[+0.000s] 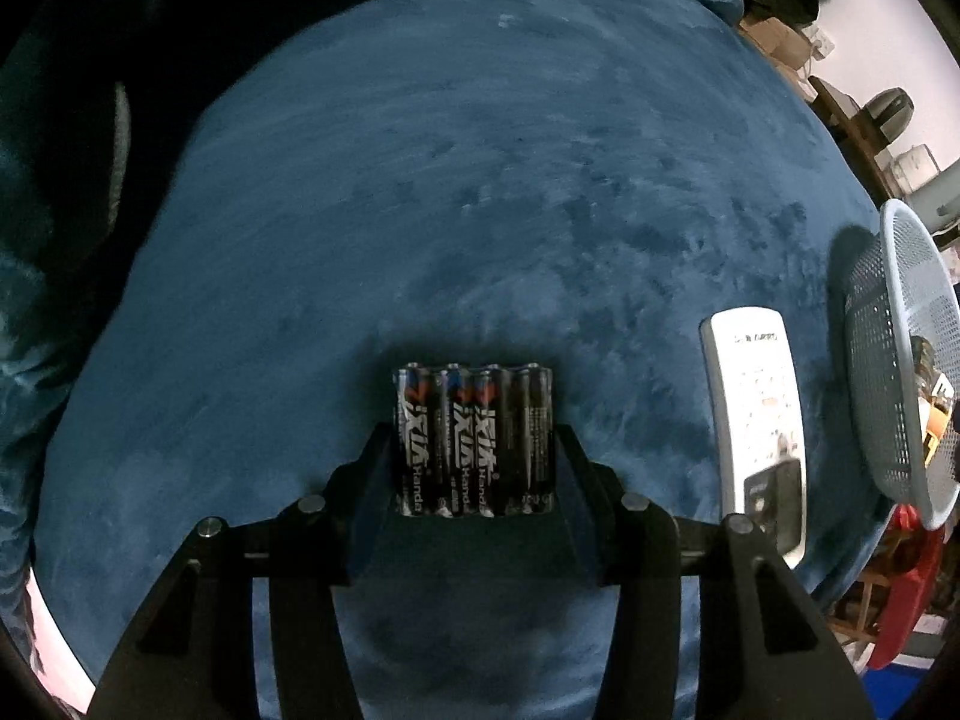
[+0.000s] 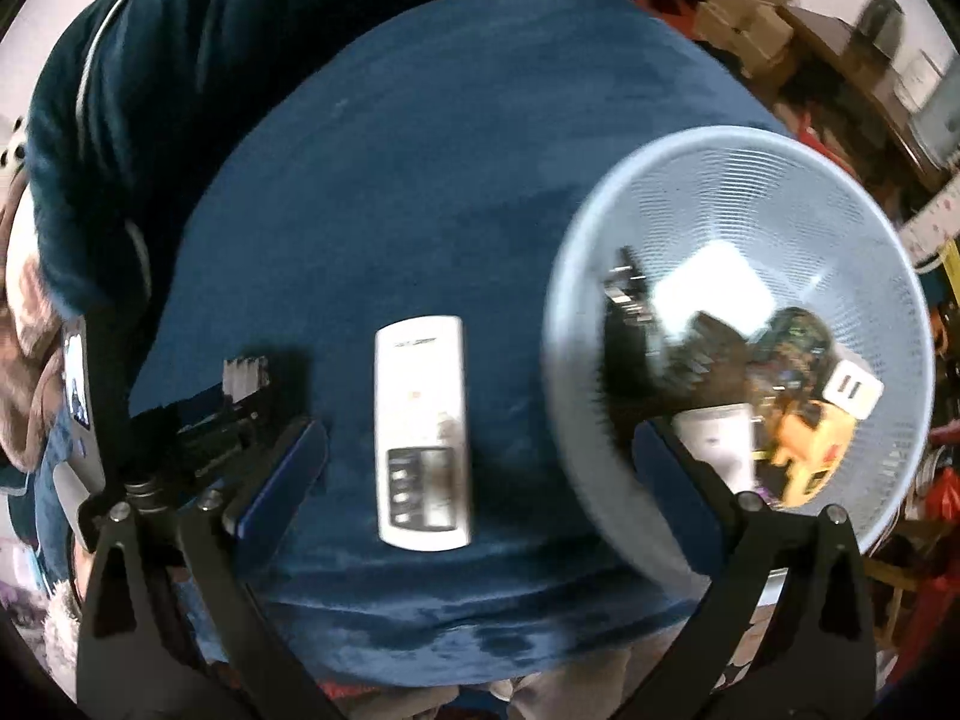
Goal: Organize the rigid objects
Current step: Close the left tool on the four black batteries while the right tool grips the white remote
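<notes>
While I hold the shrink-wrapped pack of four black batteries upright between my left gripper, its jaws are closed narrow on the pack's two outer cells, so the labels face my left camera and the pack hangs clear above the blue plush cloth covering the worktop. I judge the side-on grip keeps the four cells together as one block for carrying.

At about three o'clock from the pack in the left wrist view lies the long white remote control, flat on the cloth, face up, with its dark button panel toward me. Just beyond it, farther toward three o'clock, stands the pale blue round mesh plastic basket, which already holds a mixed heap of items, among them something yellow and a small white block; blur hides the rest.

My right gripper has its jaws spread wide and empty, straddling the remote from above, which sits between them without touching either. That reads as me lining up to take the remote next, while the batteries likely go to the basket at the worktop's edge.
</notes>
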The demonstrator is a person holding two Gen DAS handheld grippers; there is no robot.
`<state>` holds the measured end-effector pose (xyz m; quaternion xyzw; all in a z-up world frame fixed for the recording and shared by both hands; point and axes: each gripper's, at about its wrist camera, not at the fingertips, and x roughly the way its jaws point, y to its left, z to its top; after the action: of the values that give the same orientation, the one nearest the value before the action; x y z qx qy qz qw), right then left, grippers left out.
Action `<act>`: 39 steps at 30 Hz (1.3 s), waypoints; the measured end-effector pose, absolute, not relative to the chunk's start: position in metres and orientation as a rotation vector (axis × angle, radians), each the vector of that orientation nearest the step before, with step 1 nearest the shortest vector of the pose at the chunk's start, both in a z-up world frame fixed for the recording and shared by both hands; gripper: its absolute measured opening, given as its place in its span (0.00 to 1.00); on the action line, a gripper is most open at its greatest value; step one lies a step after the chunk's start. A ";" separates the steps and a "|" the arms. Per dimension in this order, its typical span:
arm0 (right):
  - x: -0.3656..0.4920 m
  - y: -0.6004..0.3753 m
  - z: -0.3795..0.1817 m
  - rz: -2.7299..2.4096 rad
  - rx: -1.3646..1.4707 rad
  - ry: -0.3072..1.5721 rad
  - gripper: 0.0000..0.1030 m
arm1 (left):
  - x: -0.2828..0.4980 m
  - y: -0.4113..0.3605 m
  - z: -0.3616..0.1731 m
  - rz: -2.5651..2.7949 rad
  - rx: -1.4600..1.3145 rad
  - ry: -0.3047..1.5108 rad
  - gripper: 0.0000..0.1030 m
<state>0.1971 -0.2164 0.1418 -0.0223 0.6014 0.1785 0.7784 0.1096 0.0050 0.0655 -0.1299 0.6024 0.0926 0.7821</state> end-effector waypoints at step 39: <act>0.181 -0.146 0.044 0.343 -0.245 1.462 0.57 | 0.087 0.048 0.034 0.169 -0.366 1.321 0.51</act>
<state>0.1807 -0.1465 0.0443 -0.1112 0.6624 0.1552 0.7244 0.0866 0.0484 0.0337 -0.1686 0.6093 0.0779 0.7709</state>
